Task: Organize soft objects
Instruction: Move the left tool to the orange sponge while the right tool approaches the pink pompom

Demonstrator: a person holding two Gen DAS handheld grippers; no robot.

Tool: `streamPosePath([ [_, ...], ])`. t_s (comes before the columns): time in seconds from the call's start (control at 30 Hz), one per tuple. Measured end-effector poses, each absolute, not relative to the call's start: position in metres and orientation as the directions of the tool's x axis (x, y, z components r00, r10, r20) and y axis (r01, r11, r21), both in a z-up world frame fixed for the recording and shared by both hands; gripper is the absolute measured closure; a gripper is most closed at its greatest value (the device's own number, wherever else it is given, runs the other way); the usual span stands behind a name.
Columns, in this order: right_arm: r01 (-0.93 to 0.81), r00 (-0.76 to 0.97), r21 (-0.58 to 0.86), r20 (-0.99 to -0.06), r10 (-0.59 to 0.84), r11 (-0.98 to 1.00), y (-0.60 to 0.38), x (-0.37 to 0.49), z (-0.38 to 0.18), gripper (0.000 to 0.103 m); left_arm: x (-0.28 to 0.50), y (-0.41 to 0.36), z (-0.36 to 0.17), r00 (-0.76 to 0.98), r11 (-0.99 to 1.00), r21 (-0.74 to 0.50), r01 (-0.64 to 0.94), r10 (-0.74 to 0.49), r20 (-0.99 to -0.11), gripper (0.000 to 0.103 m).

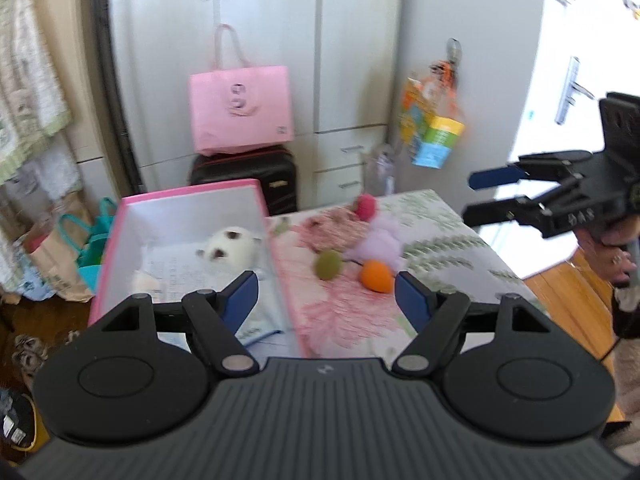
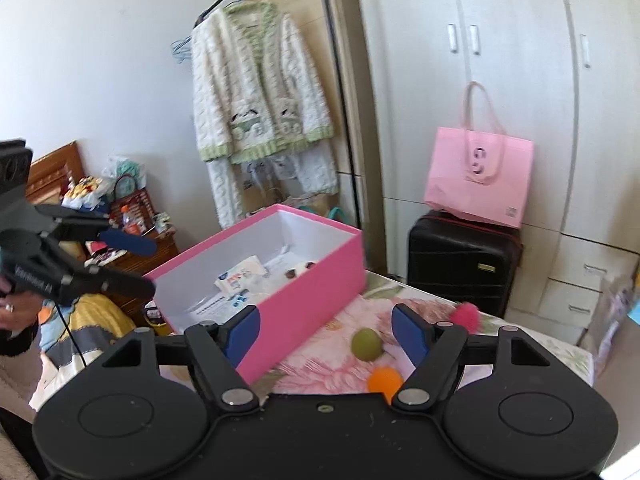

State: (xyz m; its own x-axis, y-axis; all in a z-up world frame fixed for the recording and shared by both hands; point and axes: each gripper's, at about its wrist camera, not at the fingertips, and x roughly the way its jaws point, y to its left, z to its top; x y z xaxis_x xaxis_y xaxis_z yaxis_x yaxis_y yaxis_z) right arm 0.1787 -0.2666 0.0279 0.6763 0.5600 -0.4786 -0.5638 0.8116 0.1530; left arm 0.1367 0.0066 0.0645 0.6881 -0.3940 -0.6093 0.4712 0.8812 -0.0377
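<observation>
Jaws wide and empty on both: left gripper (image 1: pixel 326 296), right gripper (image 2: pixel 326 330).
Orange ball (image 1: pixel 376 275) just ahead of my left jaws (right hand likewise near), pink box (image 1: pixel 192 204) ahead-left.

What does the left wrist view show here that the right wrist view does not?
Only the left wrist view: the white plush toy whole in the box, the lilac soft toy, and the open right gripper. Only the right wrist view: the hanging knit cardigan and the open left gripper. Both: pink box, green ball, orange ball, pink bag.
</observation>
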Motion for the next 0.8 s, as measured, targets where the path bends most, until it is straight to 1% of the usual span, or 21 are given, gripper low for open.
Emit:
streamPosePath([
  [0.23, -0.511, 0.710, 0.147, -0.483, 0.512, 0.847, -0.292, 0.175, 0.014, 0.026, 0.138, -0.036, 0.045, 0.638, 0.840, -0.038, 0.541, -0.440, -0.633, 0.028],
  [0.43, -0.497, 0.724, 0.109, -0.495, 0.480, 0.861, -0.297, 0.192, -0.002, 0.025, 0.153, -0.062, 0.022, 0.617, 0.834, -0.062, 0.549, -0.454, -0.642, 0.028],
  [0.6, -0.508, 0.703, 0.147, -0.498, 0.507, 0.849, -0.307, 0.226, -0.021, 0.026, 0.171, -0.076, -0.002, 0.611, 0.845, -0.082, 0.528, -0.445, -0.655, 0.030],
  [0.73, -0.506, 0.693, 0.178, -0.498, 0.521, 0.844, -0.314, 0.250, -0.040, 0.026, 0.180, -0.085, -0.019, 0.633, 0.857, -0.065, 0.511, -0.427, -0.646, 0.030],
  [0.8, -0.499, 0.692, 0.189, -0.500, 0.520, 0.846, -0.316, 0.262, -0.049, 0.026, 0.187, -0.087, -0.027, 0.627, 0.857, -0.083, 0.509, -0.436, -0.645, 0.030],
])
